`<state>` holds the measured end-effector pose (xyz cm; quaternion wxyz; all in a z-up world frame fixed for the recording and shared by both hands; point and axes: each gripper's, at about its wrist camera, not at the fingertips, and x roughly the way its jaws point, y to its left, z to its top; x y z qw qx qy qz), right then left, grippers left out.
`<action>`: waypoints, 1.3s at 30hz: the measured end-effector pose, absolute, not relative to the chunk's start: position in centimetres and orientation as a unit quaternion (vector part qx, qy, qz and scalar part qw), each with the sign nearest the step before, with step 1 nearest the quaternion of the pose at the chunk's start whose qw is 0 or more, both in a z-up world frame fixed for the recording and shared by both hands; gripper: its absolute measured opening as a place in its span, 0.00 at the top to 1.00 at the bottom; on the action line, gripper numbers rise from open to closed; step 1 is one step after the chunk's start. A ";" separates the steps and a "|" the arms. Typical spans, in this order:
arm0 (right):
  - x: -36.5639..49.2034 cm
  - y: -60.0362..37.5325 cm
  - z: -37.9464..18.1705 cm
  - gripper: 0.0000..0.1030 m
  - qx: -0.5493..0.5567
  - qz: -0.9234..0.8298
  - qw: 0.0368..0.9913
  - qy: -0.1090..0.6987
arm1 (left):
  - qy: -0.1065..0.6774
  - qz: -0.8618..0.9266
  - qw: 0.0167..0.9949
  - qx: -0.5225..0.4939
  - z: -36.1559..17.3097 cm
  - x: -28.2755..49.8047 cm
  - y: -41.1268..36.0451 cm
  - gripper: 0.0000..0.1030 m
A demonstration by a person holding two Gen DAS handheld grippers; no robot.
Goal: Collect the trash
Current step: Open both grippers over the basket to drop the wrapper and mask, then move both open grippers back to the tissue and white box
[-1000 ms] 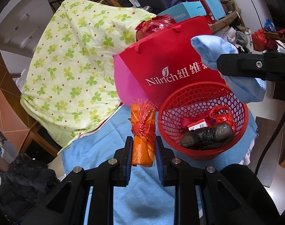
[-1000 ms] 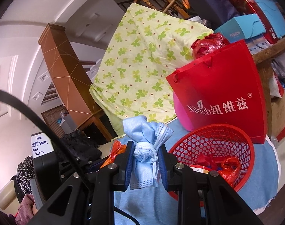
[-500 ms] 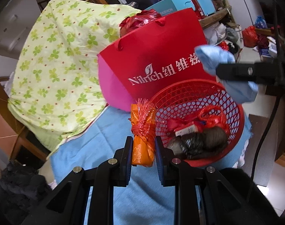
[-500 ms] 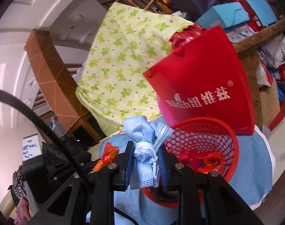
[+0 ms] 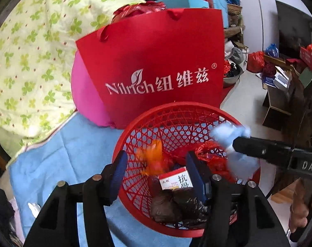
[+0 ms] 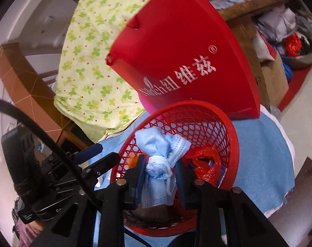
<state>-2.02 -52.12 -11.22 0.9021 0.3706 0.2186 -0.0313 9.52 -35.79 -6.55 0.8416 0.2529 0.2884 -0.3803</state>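
A red mesh basket (image 5: 176, 111) (image 6: 230, 127) sits on a blue cloth and holds dark bags, red wrappers and a small red-and-white box (image 5: 175, 180). My left gripper (image 5: 156, 164) is open over the basket; the orange wrapper (image 5: 154, 160) is blurred between its fingers, falling into the basket. My right gripper (image 6: 159, 173) is shut on a bundle of blue face masks (image 6: 160, 154), held over the basket's near side. The bundle (image 5: 230, 138) also shows in the left wrist view at the right rim.
A red Nilrich paper bag (image 5: 156, 65) stands right behind the basket, with a pink bag (image 5: 84, 98) beside it. A green clover-print quilt (image 5: 32, 51) lies to the left. The blue cloth (image 5: 73, 144) covers the surface. Clutter on the floor at the right.
Both grippers moved over the basket. My left gripper opened and let go of the orange wrapper, which is dropping in. The right still holds the masks.
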 end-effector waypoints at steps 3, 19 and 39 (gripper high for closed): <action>-2.4 -52.4 -11.4 0.40 0.373 -0.044 0.902 0.211 | 0.286 -0.372 0.848 0.247 -6.8 9.3 -34.2 0.42; -2.0 -44.1 -5.4 0.40 0.283 0.022 0.941 0.186 | 0.351 -0.218 0.892 0.184 -9.8 10.2 -17.8 0.40; 8.1 -26.9 -8.3 0.40 0.154 0.152 0.916 0.336 | 0.425 -0.100 0.896 0.074 -16.7 14.2 -1.5 0.39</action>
